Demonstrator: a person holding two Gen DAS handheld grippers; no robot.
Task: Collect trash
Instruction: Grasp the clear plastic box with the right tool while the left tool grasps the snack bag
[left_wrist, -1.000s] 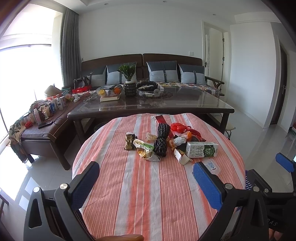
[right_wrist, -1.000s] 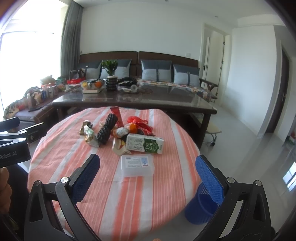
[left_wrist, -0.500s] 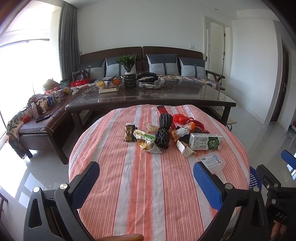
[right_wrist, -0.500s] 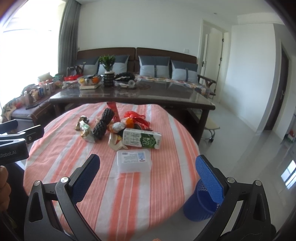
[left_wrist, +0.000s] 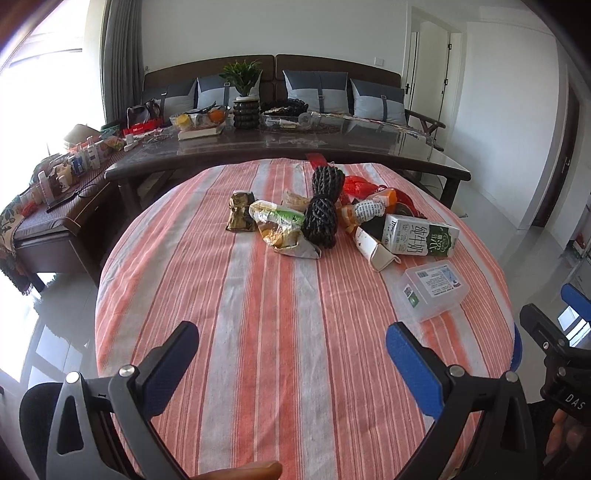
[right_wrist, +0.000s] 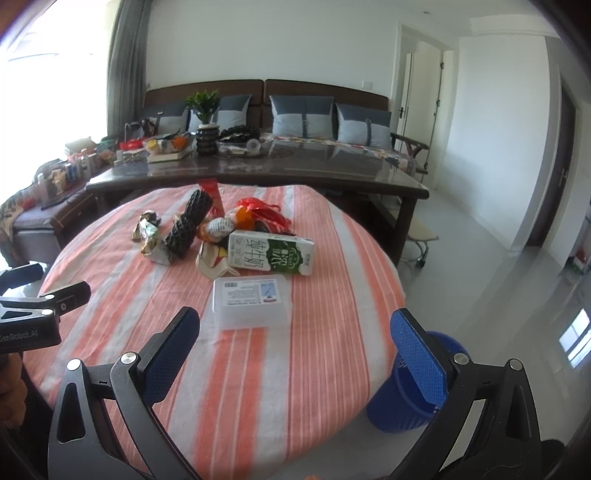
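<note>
A pile of trash lies on the round striped table (left_wrist: 280, 332): a green-and-white milk carton (left_wrist: 421, 236) (right_wrist: 271, 253), a clear plastic box (left_wrist: 434, 290) (right_wrist: 251, 301), black foam netting (left_wrist: 321, 210) (right_wrist: 188, 225), snack wrappers (left_wrist: 277, 225) (right_wrist: 149, 236) and a red bag (left_wrist: 360, 184) (right_wrist: 264, 210). A blue bin (right_wrist: 413, 387) stands on the floor right of the table. My left gripper (left_wrist: 291, 363) is open and empty above the near table edge. My right gripper (right_wrist: 295, 354) is open and empty, just short of the plastic box.
A long dark table (left_wrist: 295, 147) with a plant, fruit and dishes stands behind, a sofa with grey cushions (right_wrist: 303, 118) beyond it. A low bench (left_wrist: 48, 206) with bottles is at the left. Tiled floor (right_wrist: 498, 295) lies to the right.
Both grippers have moved forward and a little higher over the table, so the trash pile and plastic box look closer. Both stay open and empty.
</note>
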